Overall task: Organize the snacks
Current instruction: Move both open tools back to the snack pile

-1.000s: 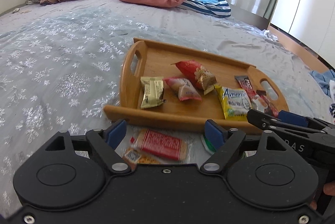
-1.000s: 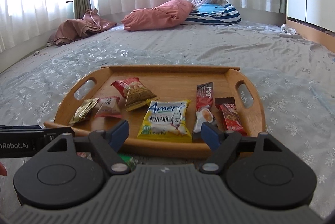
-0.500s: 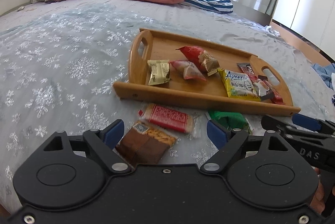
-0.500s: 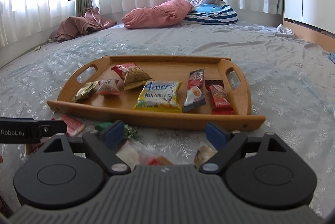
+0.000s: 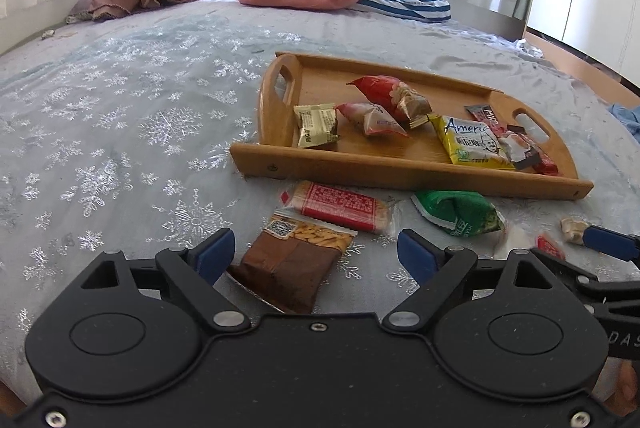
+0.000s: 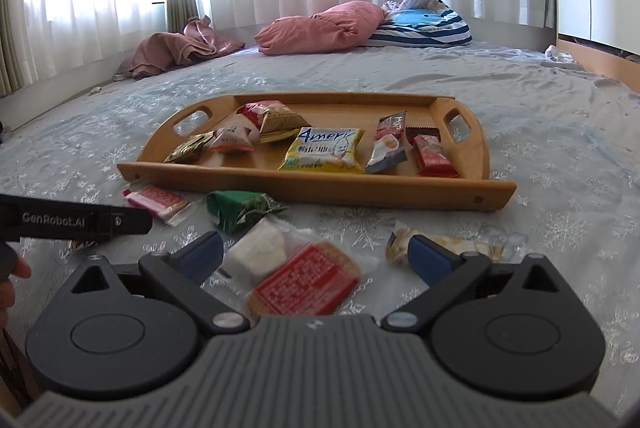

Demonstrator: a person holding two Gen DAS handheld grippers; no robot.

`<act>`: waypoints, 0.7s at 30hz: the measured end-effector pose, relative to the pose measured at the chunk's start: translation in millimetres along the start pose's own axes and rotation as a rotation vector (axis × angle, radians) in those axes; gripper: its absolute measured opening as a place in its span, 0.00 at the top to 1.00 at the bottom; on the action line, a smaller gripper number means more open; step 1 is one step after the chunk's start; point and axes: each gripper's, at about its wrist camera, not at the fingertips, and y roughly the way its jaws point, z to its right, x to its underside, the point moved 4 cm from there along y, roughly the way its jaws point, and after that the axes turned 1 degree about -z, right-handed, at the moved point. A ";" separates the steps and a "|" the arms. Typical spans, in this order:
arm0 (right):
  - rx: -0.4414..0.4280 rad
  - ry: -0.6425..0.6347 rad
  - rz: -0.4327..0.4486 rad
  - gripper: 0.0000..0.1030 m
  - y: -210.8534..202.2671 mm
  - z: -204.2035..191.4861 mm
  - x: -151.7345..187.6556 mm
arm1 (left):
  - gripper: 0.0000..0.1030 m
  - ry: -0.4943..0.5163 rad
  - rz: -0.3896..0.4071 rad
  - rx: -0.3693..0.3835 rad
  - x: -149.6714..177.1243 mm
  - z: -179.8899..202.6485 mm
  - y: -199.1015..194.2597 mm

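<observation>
A: State of the tongs?
B: Left tongs (image 5: 316, 254) were spread, having just widened, over a brown biscuit packet (image 5: 294, 260), not pressing it. Right tongs (image 6: 316, 260) likewise, over a red-labelled cracker packet (image 6: 306, 282).
A: Snack locations?
B: Six lay in the wooden tray (image 6: 304, 186); the rest on the bed (image 5: 120, 132).
</observation>
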 end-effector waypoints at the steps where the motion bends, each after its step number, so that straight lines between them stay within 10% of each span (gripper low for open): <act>1: 0.001 -0.005 -0.001 0.00 -0.1 -0.3 1.2 | 0.14 0.004 0.009 -0.006 0.0 -0.3 -1.0; 21: 0.011 -0.100 -0.034 0.00 7.8 -12.7 17.3 | 0.12 0.027 -0.002 -0.016 11.1 -6.4 5.8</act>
